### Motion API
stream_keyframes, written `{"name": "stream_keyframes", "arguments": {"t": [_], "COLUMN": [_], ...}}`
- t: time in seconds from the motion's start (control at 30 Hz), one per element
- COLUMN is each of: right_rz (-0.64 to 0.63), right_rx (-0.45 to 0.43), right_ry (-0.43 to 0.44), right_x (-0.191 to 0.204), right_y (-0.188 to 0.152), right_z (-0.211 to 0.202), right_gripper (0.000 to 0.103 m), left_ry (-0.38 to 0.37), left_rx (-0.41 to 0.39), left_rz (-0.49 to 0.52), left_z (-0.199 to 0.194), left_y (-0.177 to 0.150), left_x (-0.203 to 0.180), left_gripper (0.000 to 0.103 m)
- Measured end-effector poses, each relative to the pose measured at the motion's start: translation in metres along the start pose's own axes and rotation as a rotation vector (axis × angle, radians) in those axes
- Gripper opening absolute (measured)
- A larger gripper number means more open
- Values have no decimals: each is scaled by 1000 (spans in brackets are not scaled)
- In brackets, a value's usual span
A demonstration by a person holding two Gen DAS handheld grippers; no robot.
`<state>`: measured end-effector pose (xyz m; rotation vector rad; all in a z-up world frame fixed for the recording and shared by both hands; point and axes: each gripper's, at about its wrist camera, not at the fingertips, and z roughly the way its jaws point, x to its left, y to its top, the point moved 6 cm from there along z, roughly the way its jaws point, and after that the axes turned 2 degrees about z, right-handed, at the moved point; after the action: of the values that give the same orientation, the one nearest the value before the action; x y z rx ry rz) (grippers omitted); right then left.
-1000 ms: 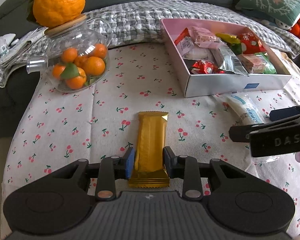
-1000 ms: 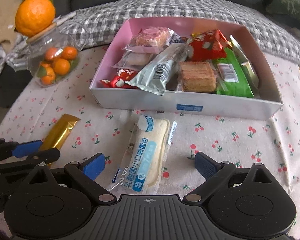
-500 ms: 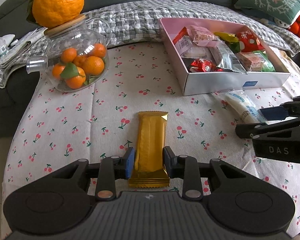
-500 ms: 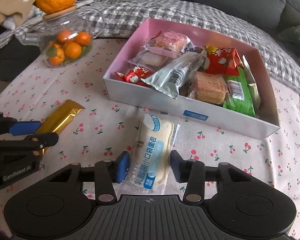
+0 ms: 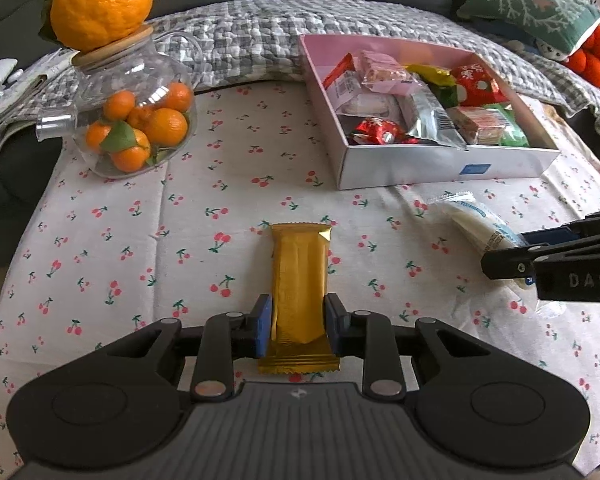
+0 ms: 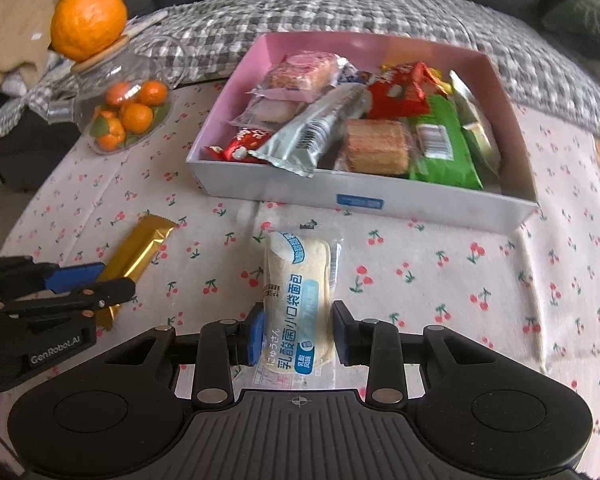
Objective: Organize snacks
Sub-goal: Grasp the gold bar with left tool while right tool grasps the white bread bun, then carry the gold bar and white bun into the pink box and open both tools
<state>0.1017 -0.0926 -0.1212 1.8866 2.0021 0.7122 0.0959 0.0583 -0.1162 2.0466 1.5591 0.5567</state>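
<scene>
At the far left of the cherry-print tablecloth (image 5: 112,240) stands a glass jar (image 5: 132,116) filled with small oranges, with one big orange (image 5: 100,0) perched on its wooden lid.

Nearer the front, the left gripper (image 5: 298,322) has its blue pads pressed against both sides of a gold snack bar (image 5: 299,280), nearly closed on it. The bar lies flat on the cloth, its far end pointing away from the gripper and its near end tucked under the jaws.

Behind and to the right sits a pink box (image 6: 440,208) with a white outer wall, packed with wrapped snacks: a red packet, a silver one, a green one, a pale pink cake and a brown wafer block among them.

In front of the box, the right gripper (image 6: 298,332) has just been closing, and its pads now pinch the sides of a white bread packet (image 6: 298,292) with blue lettering. The packet's far end points toward the box wall, just short of it; whether it is off the cloth is hard to tell.

A grey checked blanket (image 5: 260,36) lies behind the table, with a green cushion (image 5: 532,12) at the far right.
</scene>
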Motion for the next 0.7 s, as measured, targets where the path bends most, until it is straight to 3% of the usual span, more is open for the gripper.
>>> {"name": "stream_keyframes", "arguments": {"t": [0.7], "right_rz": [215], "right_rx": [-10], "right_ry": [125], "right_x": [-52], "right_y": [2], "right_z": [-40], "right_gripper": [32], "left_ry": [-91], "left_rx": [-30], "left_rz": [-46], "left_z": [-17], "left_y": [17], "left_x": [-20], "left_gripper": [25]}}
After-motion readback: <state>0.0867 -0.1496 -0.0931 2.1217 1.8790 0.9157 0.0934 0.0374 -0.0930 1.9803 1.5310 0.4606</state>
